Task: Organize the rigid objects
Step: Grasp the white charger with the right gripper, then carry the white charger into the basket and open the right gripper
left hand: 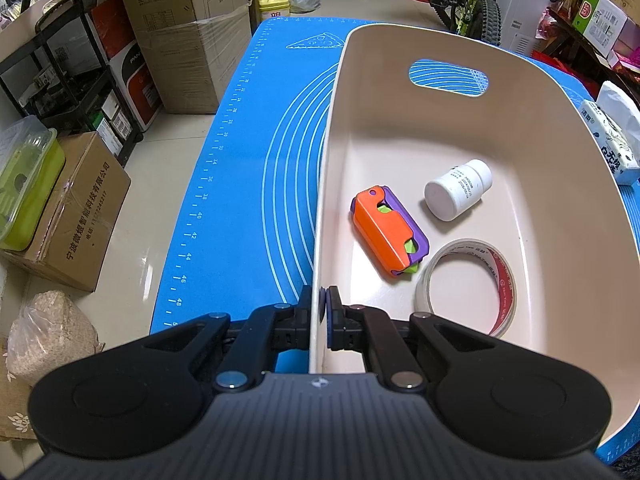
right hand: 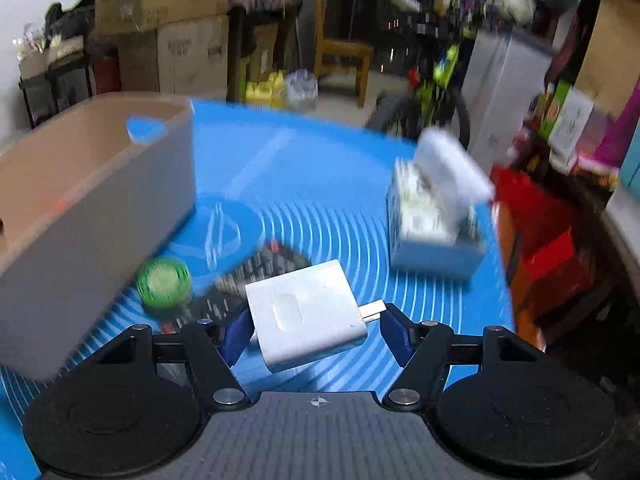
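Observation:
My left gripper [left hand: 323,300] is shut on the near wall of a cream basket [left hand: 332,120], one finger outside and one inside. In the basket lie an orange and purple toy [left hand: 384,228], a white bottle [left hand: 456,190] on its side and a roll of tape [left hand: 506,296]. In the blurred right wrist view, my right gripper [right hand: 315,328] is shut on a white charger [right hand: 304,316], held above the blue mat [right hand: 320,184]. The left pad presses its side and the right pad its metal plug. The basket [right hand: 100,208] stands to the left.
Under the charger on the mat lie a dark keypad device [right hand: 256,276], a green round lid-like object [right hand: 163,286] and a clear plastic piece [right hand: 218,232]. A tissue pack [right hand: 436,216] stands at the mat's right. Cardboard boxes [left hand: 188,32], a bicycle and shelves surround the table.

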A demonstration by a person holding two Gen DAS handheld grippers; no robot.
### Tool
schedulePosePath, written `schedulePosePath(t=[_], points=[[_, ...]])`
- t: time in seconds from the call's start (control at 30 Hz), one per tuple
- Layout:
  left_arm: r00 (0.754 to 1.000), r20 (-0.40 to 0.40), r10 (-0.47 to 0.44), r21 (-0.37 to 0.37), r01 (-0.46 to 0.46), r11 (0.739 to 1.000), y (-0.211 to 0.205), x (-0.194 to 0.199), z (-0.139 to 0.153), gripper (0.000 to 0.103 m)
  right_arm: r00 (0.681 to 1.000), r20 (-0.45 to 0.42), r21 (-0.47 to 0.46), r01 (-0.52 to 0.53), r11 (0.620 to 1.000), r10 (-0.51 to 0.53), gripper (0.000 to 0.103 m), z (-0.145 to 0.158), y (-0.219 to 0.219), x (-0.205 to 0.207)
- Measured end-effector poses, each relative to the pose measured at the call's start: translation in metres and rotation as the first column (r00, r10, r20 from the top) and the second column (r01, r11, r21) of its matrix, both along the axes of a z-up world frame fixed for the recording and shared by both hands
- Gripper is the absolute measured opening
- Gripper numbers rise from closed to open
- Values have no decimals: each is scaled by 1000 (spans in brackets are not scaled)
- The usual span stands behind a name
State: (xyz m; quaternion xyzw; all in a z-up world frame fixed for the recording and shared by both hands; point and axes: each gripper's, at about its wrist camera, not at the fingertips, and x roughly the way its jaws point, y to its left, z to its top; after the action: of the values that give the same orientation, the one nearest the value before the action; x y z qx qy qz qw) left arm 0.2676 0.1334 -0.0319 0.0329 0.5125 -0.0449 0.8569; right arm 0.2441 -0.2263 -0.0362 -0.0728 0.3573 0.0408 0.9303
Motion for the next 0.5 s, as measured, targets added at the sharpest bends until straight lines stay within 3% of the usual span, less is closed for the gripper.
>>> schedulePosePath(t=[0.27, 0.5], points=[[1000, 0, 0, 3, 0, 1000, 1, -1, -1, 8, 982, 124, -7, -140, 990, 139, 72, 60, 58, 13], [1000, 0, 0, 2, 0, 1000, 0, 0, -1, 8, 946, 113, -1, -306, 952, 304, 72, 69, 130, 41]])
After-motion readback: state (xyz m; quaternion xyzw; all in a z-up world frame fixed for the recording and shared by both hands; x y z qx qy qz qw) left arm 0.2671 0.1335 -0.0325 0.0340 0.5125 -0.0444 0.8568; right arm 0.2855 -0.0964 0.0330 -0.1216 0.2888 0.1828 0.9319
